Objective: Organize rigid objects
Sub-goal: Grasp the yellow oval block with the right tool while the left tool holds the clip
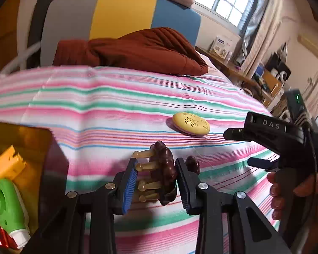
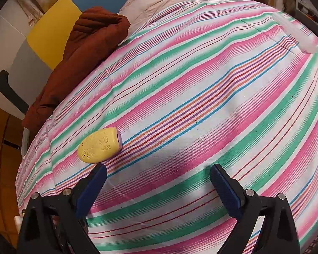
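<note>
Scalp massager [image 1: 162, 170], dark brown with pale rounded prongs, is clamped between the pads of the left tool [image 1: 155, 185] and carried just above the striped bedspread [image 1: 99, 105]; the prongs face the left pad and the knobbed back faces the right. The grip bears on prong tips and a rounded back, so in my judgement the piece could rotate or slip out if it is swung quickly toward the amber bin [image 1: 21, 139] at the left, which already holds a yellow block [image 1: 7, 165] and a green-capped bottle [image 1: 5, 207]. Release over the bin's near wall could also drop it outside. A yellow perforated case [image 2: 98, 145] lies flat on the bedspread, apart from the massager. The right tool [image 2: 159, 187] hovers with jaws spread and nothing between them, its left finger close beside the case; a careless descent could nudge it aside on the soft fabric rather than straddle it. A rust-brown quilt [image 1: 137, 50] lies well clear.
</note>
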A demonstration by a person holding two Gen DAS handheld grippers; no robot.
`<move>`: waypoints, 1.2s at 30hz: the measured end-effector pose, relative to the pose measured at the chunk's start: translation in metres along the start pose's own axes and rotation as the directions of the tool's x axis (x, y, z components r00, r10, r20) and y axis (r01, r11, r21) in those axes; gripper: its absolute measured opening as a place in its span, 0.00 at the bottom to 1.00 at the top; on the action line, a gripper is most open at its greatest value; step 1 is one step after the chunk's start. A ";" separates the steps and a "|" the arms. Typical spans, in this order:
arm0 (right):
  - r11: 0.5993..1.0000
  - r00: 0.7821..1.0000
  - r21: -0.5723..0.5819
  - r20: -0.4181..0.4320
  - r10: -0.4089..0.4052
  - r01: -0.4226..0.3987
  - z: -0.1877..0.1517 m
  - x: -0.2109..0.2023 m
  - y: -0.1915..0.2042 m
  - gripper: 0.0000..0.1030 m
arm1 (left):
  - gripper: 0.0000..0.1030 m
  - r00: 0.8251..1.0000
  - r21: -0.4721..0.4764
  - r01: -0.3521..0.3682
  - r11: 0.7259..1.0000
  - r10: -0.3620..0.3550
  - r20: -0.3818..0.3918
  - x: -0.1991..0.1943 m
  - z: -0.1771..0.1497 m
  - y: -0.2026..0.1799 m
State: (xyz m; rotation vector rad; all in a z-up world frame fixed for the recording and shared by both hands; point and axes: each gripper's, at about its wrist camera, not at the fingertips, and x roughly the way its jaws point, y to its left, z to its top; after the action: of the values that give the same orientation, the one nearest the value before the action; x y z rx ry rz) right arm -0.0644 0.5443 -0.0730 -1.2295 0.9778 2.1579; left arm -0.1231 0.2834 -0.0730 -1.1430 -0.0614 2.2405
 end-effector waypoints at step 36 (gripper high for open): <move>0.902 0.999 -0.428 -0.003 0.050 -0.046 0.003 0.041 0.087 0.67 | 0.33 0.999 0.034 0.010 0.999 -0.008 -0.051 -0.018 -0.018 -0.001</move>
State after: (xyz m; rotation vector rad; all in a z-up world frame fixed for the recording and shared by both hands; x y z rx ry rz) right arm -0.1456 0.4932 -0.0775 -1.3984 0.5431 2.5020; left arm -0.1008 0.2707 -0.0709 -1.1780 -0.0069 2.1951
